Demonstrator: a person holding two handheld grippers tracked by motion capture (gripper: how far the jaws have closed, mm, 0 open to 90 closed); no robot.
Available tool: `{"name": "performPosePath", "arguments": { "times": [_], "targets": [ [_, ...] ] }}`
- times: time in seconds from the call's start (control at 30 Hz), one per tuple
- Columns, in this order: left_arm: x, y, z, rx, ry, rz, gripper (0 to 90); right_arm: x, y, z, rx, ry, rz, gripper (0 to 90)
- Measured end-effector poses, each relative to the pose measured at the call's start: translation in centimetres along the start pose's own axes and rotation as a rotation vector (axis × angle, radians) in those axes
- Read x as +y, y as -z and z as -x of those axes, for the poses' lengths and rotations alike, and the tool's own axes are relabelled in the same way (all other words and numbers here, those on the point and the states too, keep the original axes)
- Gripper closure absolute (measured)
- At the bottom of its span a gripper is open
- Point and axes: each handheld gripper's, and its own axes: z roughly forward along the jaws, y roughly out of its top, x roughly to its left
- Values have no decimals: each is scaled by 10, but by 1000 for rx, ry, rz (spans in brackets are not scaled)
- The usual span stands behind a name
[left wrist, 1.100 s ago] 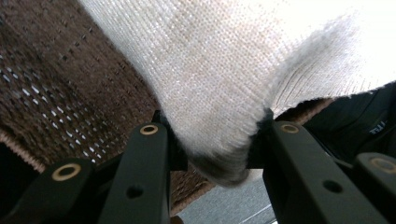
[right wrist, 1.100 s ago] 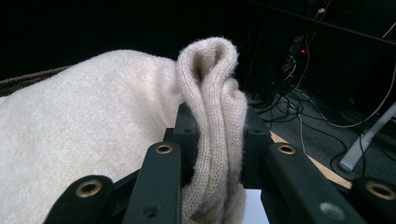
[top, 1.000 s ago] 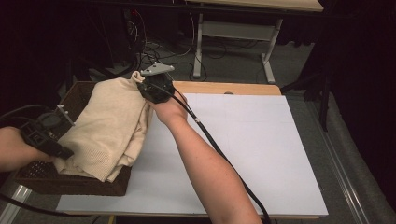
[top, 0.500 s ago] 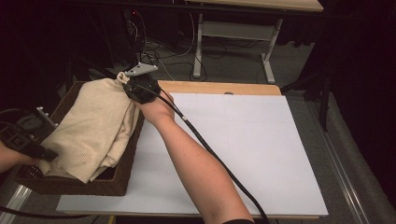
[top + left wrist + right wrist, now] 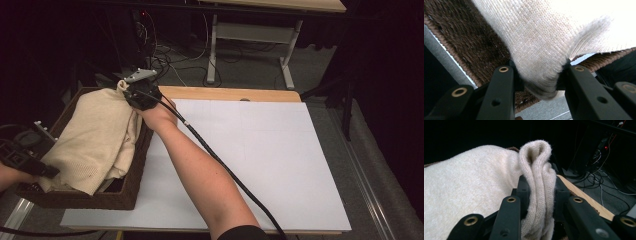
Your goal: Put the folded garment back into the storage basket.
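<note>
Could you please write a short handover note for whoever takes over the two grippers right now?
Left gripper: shut on the near end of the cream sweater, at the basket's near left corner.
Right gripper: shut on a bunched fold at the sweater's far end, over the basket's far right corner.
Sweater: folded, stretched between the two grippers, lying in the brown woven basket at the left end of the white table sheet; its near end hangs over the basket's near rim.
Done: sweater is in the basket.
Left: probably settle it fully inside, open both jaws and draw the grippers back.
</note>
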Motion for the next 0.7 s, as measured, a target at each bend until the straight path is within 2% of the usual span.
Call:
{"name": "performPosePath", "arguments": {
  "times": [0.17,0.23,0.33,0.37,0.4,0.43,0.47,0.5,0.53,0.57,0.6,0.63,0.7],
  "targets": [
    [-1,3,-2,-7,20,28,663,11,-5,1,2,0,2,743],
    [-3,5,-5,-10,35,60,663,17,-9,1,2,1,4,744],
    [-4,-8,-13,-10,103,105,659,17,-25,9,-2,-40,-5,741],
    [-4,-15,-15,-10,151,118,647,10,-35,15,3,-73,-34,725],
    [-2,-20,-17,-25,179,125,621,0,-44,20,1,-99,-80,680],
    [1,-25,-17,-53,190,124,543,-9,-51,23,-20,-94,-126,574],
    [4,-30,-14,-55,200,102,353,-21,-53,26,-34,-93,-142,449],
    [6,-32,-10,-44,193,86,171,-28,-52,29,-25,-118,-140,339],
    [8,-33,-6,-41,184,74,109,-33,-49,31,-15,-143,-124,255],
    [8,-33,-6,-41,184,74,53,-38,-43,32,-18,-141,-115,204],
    [11,-34,-3,-34,179,56,53,-38,-43,32,-18,-141,-115,204],
    [13,-34,-2,-28,175,46,0,-45,-33,33,-23,-125,-101,141],
    [18,-34,1,-27,176,29,0,-51,-22,35,-32,-124,-80,101]
  ]
}}
